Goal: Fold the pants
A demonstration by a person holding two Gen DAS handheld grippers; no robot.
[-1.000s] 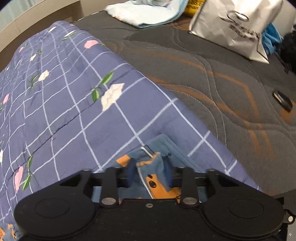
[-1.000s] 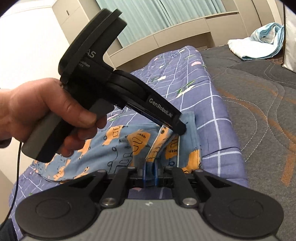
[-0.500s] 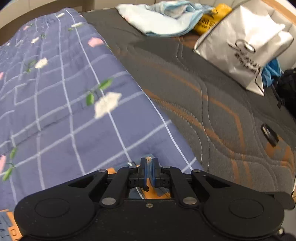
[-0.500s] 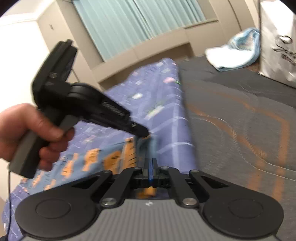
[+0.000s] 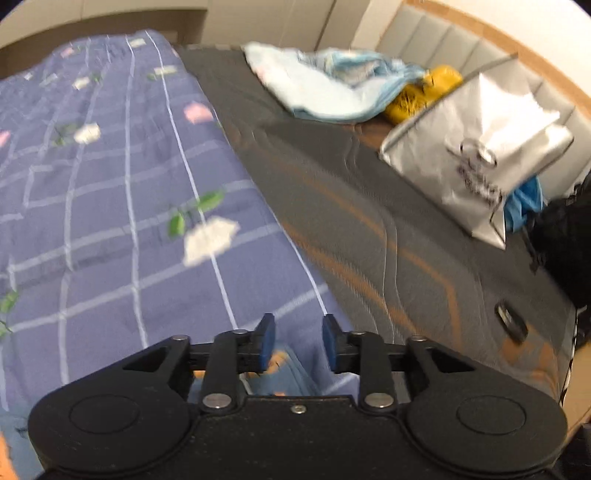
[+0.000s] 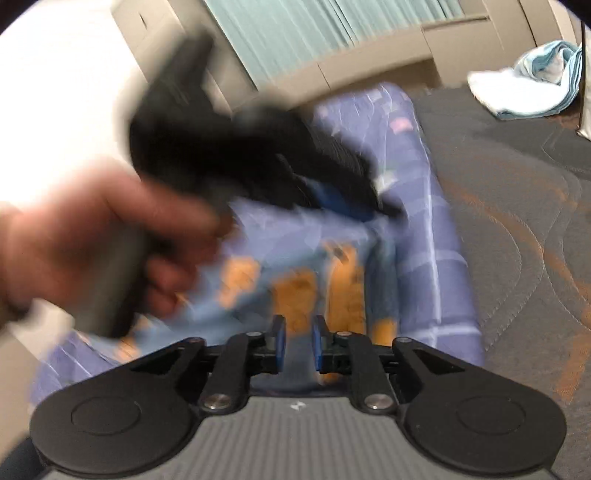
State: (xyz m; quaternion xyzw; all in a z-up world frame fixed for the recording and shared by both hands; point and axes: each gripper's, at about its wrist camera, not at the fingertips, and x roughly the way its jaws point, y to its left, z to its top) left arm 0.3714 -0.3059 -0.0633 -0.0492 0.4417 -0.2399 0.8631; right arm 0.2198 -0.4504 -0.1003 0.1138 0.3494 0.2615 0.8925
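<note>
The pants (image 6: 306, 288) are light blue with orange prints and lie on a purple checked quilt (image 6: 436, 266). In the right wrist view my right gripper (image 6: 298, 338) is open and empty just above them. My left gripper (image 6: 373, 206), blurred, is held in a hand above the pants' far edge. In the left wrist view the left gripper (image 5: 298, 338) is open and empty, with a small bit of the pants (image 5: 286, 373) showing below its fingers over the quilt (image 5: 110, 221).
A grey quilted mattress (image 5: 388, 240) lies right of the quilt. On it are a pale blue towel (image 5: 332, 88), a yellow item (image 5: 424, 92), a silver bag (image 5: 476, 155) and a small dark object (image 5: 511, 325). Curtains (image 6: 332, 29) hang behind.
Both grippers were shut on the pants half a second ago and have opened, letting the pants go. Both have lifted away; the views are blurred with motion.
</note>
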